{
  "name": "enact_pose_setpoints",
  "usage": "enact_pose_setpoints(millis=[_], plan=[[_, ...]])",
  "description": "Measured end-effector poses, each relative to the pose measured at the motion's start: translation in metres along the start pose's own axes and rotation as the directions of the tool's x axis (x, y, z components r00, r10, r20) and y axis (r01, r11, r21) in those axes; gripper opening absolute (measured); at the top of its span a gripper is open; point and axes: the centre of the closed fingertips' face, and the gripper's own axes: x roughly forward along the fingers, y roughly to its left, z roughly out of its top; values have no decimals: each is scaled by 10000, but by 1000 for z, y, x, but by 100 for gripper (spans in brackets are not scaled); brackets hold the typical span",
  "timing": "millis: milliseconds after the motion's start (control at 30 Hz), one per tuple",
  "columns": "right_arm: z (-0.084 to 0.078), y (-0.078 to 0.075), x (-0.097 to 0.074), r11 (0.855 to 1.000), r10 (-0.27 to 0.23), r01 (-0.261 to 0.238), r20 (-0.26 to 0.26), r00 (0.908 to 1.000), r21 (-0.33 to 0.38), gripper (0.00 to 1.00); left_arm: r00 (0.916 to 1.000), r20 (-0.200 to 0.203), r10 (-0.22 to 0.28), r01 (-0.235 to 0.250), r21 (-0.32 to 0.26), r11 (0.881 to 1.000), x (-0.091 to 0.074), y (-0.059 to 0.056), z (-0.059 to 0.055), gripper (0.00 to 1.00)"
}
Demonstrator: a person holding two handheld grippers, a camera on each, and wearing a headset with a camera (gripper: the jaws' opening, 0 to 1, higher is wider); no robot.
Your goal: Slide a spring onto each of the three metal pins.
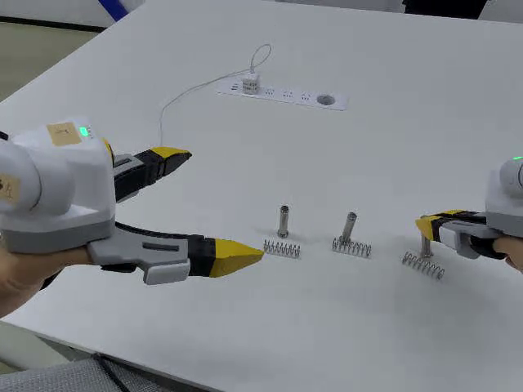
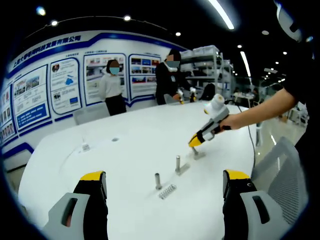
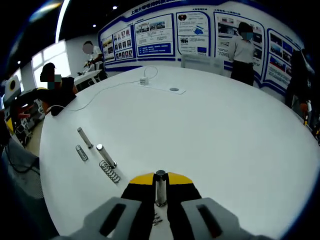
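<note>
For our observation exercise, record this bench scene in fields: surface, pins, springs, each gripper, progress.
Surface: white table
Pins: three short upright metal pins: left pin, middle pin, right pin
Springs: three small metal coil springs lying flat, one by each pin: left spring, middle spring, right spring
Left gripper: yellow-tipped, open, holding nothing, near left spring
Right gripper: yellow-tipped, shut on right pin
Progress: no spring on any pin yet

White left gripper (image 1: 221,204), yellow-black jaws
</note>
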Motion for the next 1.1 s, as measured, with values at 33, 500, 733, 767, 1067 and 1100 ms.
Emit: enact_pose_setpoints(millis=[33, 500, 733, 767, 1067, 1100], plan=[[-1, 0, -1, 10000, -4, 4, 23, 10000, -31, 7, 10000, -1, 5, -5, 2, 10000, 0, 0, 0, 99], [-6, 4, -14, 9976, -58, 117, 851, 9964, -681, 8, 9999, -145, 52, -51, 98, 9999, -5, -4, -3, 99], [-8, 3, -18, 9967, -96, 177, 1003, 9949, -797, 8, 9998, -193, -94, 96, 143, 9999, -2, -10, -3, 99], [-9, 3, -18, 9970, -126, 204, 1038, 9945, -747, 8, 9997, -178, -191, 193, 116, 9997, -2, -13, -3, 99], [-12, 0, -21, 9980, -336, 397, 1184, 9924, -499, 8, 9995, -276, -140, 145, 157, 9998, -3, -14, -5, 99], [-13, -1, -21, 9981, -383, 437, 1174, 9923, -436, 8, 9995, -263, -145, 148, 133, 9998, -3, -14, -5, 99]])
